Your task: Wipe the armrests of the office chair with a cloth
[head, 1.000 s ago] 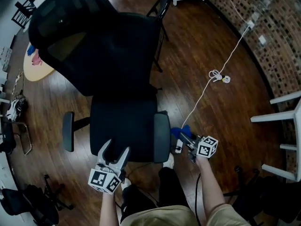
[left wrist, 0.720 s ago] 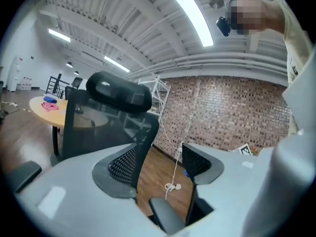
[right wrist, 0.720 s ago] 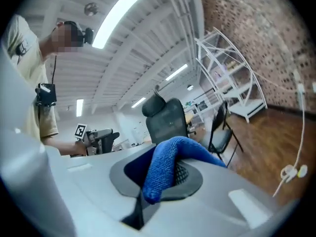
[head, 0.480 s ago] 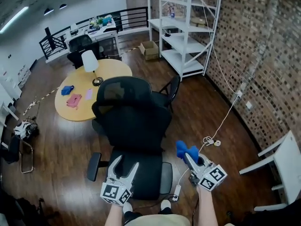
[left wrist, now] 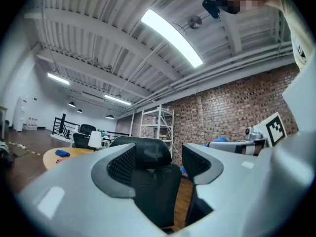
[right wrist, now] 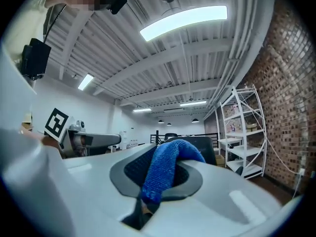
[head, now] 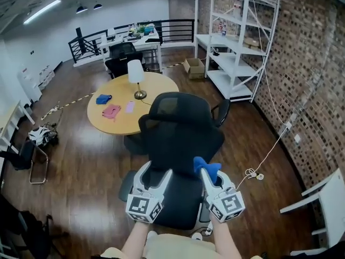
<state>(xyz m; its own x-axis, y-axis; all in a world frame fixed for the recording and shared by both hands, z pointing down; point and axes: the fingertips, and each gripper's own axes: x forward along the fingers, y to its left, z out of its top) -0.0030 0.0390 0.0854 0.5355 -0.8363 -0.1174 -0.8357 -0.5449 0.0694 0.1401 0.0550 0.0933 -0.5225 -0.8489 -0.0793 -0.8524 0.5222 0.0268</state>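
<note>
Dark wood floor [head: 75, 161]; brick wall [head: 318, 63]; round table [head: 156, 99] behind office chair [head: 180, 139].

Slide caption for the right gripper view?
Right gripper shut on a blue cloth, black office chair beyond it.

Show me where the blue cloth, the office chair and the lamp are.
blue cloth [right wrist: 163, 172]: right gripper view, middle of the fold.
office chair [head: 182, 137]: head view, backrest.
lamp [head: 135, 70]: head view, shade.
</note>
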